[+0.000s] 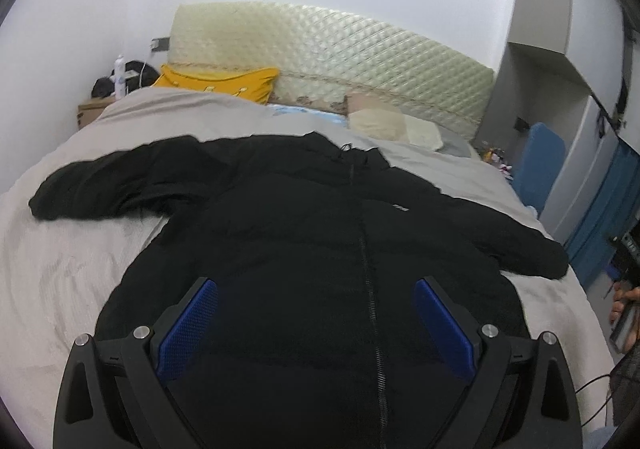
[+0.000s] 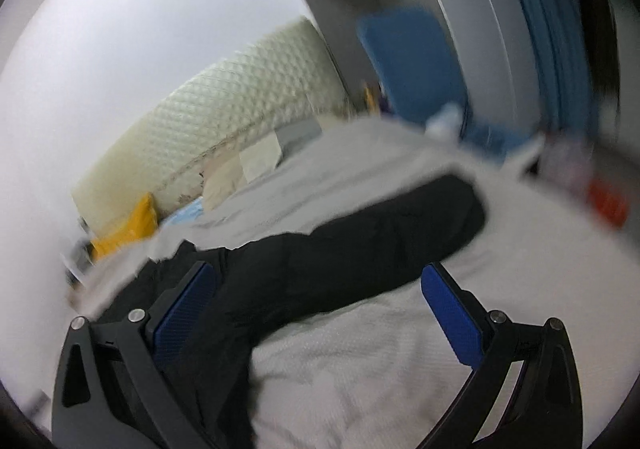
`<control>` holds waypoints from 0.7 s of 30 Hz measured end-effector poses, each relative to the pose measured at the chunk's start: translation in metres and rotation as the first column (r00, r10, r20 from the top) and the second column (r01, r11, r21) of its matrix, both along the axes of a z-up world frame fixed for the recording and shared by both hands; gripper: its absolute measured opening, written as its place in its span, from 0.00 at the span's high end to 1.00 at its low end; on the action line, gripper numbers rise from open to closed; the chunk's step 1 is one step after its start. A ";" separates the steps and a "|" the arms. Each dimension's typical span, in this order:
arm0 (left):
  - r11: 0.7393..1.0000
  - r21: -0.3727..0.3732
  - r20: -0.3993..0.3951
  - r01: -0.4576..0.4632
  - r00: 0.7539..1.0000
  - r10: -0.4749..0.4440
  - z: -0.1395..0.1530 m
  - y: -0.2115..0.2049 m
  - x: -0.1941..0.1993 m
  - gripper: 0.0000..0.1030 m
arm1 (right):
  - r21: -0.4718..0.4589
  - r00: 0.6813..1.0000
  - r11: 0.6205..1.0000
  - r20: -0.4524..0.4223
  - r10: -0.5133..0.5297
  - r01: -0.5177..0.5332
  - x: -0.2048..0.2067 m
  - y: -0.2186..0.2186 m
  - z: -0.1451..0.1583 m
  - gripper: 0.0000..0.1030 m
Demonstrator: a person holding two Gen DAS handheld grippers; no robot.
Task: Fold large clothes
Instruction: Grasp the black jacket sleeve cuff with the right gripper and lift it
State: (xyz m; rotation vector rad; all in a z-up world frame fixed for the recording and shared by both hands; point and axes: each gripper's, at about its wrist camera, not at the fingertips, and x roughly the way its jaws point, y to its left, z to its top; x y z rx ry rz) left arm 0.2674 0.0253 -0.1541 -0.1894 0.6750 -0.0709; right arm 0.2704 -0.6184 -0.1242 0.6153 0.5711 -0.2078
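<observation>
While the wide bed under its pale grey cover (image 1: 60,269) carries everything, I note the black zip-front padded jacket (image 1: 320,233) spread flat on it, front up, both sleeves out. My left gripper (image 1: 316,301) hovers spread above the hem, holding nothing. My right gripper (image 2: 320,289) is likewise spread and empty, near the jacket's right sleeve (image 2: 380,225); that view is blurred. Risk: puffy fabric slipping from a shallow pinch, or grabbing the cover too.

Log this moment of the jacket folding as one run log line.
stage: pre-fold | black jacket: spread flat on bed, zipped, sleeves out | left gripper: open above hem | right gripper: open over sleeve
</observation>
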 end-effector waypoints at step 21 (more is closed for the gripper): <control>0.993 0.061 -0.100 -0.103 0.989 0.108 -0.063 -0.006 0.083 0.03 | 0.250 0.942 0.913 0.005 -0.335 0.323 0.116 -0.154 -0.175 0.60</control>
